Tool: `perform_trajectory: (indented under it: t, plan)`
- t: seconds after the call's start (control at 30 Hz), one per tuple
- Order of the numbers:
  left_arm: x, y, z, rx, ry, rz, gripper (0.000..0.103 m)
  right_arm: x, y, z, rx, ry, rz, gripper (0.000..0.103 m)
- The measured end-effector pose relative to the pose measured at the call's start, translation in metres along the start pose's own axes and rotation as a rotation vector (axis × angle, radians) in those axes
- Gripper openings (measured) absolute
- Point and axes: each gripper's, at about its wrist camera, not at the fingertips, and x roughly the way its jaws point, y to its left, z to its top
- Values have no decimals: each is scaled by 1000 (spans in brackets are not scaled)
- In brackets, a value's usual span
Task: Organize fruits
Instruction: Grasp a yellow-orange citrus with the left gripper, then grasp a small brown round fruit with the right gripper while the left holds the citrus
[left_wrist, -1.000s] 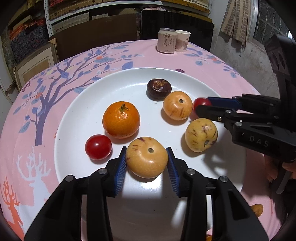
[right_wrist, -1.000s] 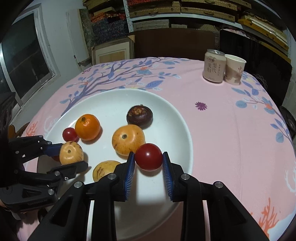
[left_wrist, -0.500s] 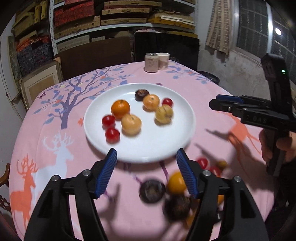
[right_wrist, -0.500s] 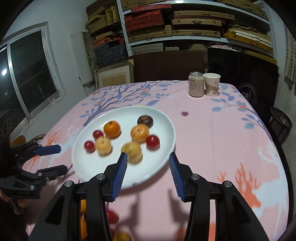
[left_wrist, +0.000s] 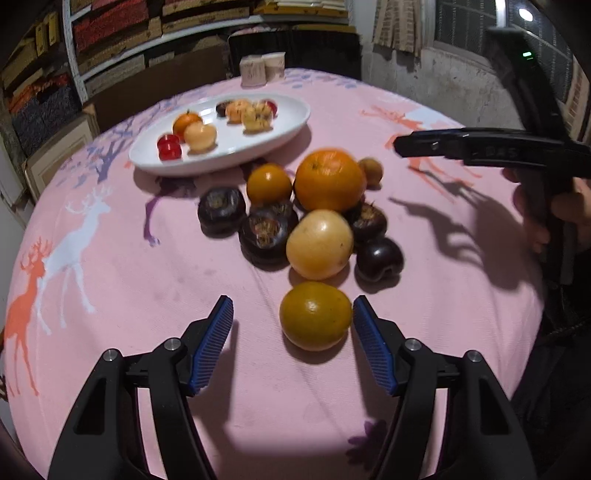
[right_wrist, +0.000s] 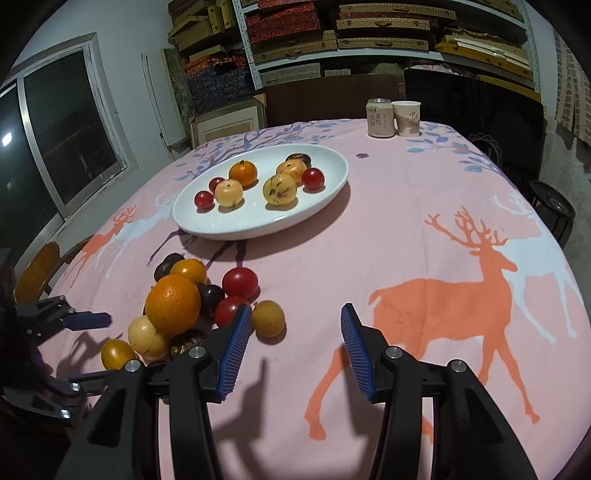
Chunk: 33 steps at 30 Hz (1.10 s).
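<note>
Fruits (left_wrist: 325, 218) sit heaped on the pink tablecloth (right_wrist: 424, 229) just short of the white plate (right_wrist: 332, 184), which already carries several more (small red ones, orange and yellow ones, one dark). Your left gripper (left_wrist: 291, 343) has its blue pads spread wide, with a small yellowish-orange fruit (left_wrist: 315, 315) lying between them, close to the right-hand pad. Your right gripper (right_wrist: 295, 350) is spread apart too, holding nothing, over bare cloth just beside the heap. A can (right_wrist: 379, 118) and paper cup (right_wrist: 406, 118) stand at the far edge.
</note>
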Motion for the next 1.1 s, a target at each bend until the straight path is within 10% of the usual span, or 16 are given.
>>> perform_trajectory:
  t: [0.1, 0.37, 1.1]
  plan:
    - [2, -5, -4, 14, -39, 1, 37, 4, 4, -5, -38, 17, -24, 48]
    - [-15, -3, -8, -3, -151, -19, 37, 20, 14, -3, -81, 69, 18, 38]
    - [-12, 3, -5, -46, -136, -27, 37, 38, 12, 6, -83, 158, 12, 38]
